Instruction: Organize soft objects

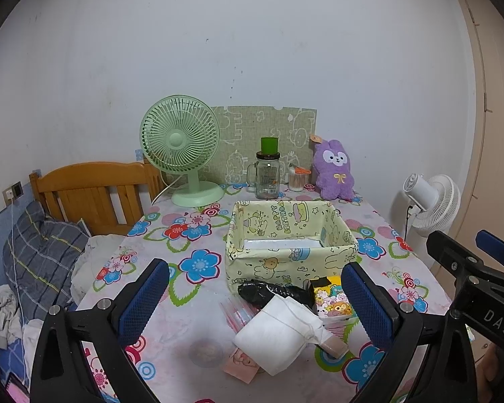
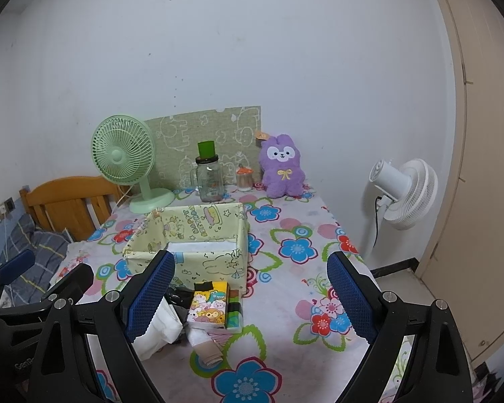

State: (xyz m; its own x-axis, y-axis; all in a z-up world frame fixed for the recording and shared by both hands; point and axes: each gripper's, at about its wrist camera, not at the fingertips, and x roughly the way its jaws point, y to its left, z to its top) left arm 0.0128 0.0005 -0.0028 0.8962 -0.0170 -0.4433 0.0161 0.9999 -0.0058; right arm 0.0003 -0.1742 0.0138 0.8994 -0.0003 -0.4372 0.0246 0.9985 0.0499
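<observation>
A pale yellow cartoon-print fabric box stands open on the flowered table. In front of it lies a small pile: a white rolled cloth, a black crinkled bundle, a cartoon tissue pack and pink packets. A purple plush bunny sits at the back. My left gripper hovers open above the pile, holding nothing. My right gripper is open too, with the tissue pack seen between its fingers below.
A green desk fan, a glass jar with a green lid and a cotton-swab holder line the table's back. A bed with a wooden headboard lies left; a white floor fan stands right.
</observation>
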